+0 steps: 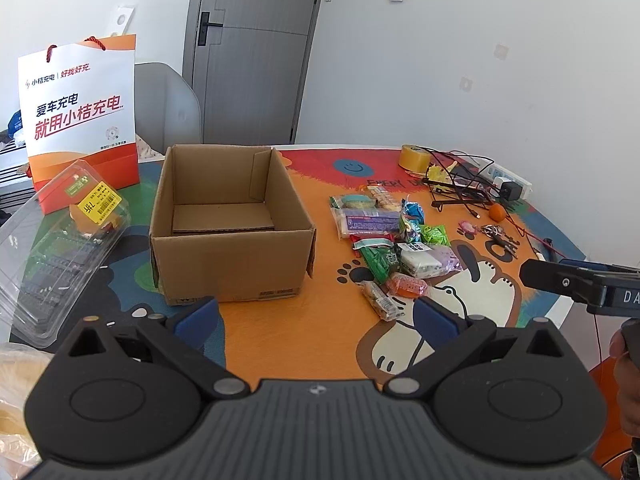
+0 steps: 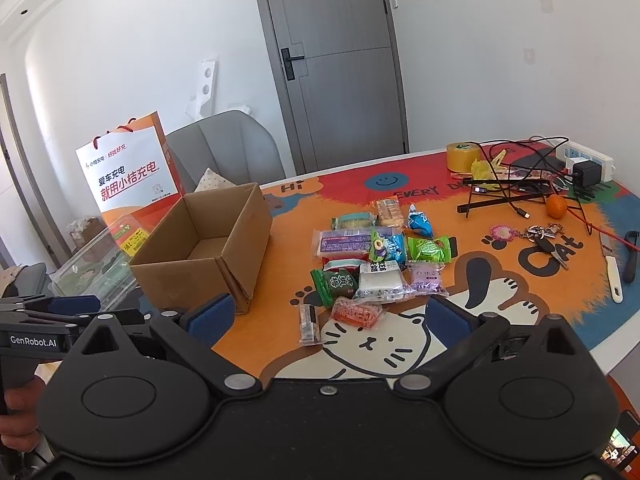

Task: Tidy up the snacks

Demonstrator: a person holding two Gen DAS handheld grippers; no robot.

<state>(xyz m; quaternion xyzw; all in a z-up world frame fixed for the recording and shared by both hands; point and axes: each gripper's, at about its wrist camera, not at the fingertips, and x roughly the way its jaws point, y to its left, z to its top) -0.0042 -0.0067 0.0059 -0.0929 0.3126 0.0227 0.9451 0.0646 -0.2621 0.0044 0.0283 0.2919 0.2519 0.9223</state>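
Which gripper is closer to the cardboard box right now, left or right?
Left, though not by much. The left gripper hovers in front of the cardboard box, just off its near right corner. The right gripper hangs farther right, before the snack pile.

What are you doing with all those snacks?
A person holds a gripper in each hand above the table. The left gripper and right gripper are both open and hold nothing. The snacks lie in a pile beside the cardboard box, which has no snacks in it.
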